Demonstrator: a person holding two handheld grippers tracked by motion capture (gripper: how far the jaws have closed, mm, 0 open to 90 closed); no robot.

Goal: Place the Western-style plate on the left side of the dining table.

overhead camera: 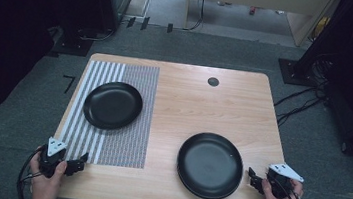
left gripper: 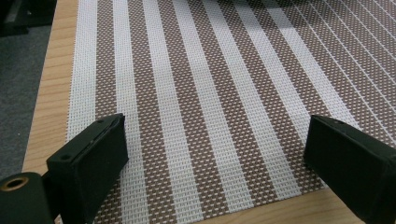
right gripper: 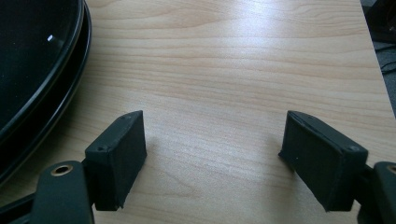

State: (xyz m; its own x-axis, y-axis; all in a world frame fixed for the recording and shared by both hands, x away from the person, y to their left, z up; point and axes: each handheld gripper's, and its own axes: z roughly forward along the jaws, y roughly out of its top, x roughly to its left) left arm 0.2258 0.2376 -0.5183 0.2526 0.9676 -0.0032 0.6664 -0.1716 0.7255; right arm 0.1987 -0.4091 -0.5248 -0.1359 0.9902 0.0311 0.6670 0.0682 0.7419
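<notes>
Wooden table [overhead camera: 199, 107] filled the middle of the high view, grey carpet all around it. A striped woven placemat [overhead camera: 110, 137] covered the table's left part, brown and white bands on its left side, a fine grid pattern on its right. One black plate [overhead camera: 112, 105] sat on the placemat's far half. A second black plate stack [overhead camera: 210, 165] sat on bare wood at the near right; the right gripper view showed two rims [right gripper: 70, 79], one plate on another. A small dark round cap [overhead camera: 212, 81] was set in the tabletop near the far edge.

Left gripper [overhead camera: 75, 164] was held at the near left corner, over the placemat's near edge, well apart from the plate on the mat. In the left gripper view [left gripper: 215, 158] its jaws stood wide apart with nothing between them, only the striped weave beneath. Right gripper [overhead camera: 254, 179] was held at the near right edge, just beside the stacked plates' right rim, not touching as far as could be seen. In the right gripper view [right gripper: 212, 154] its jaws were spread too, empty, bare wood between them, plate rims off to the left.
</notes>
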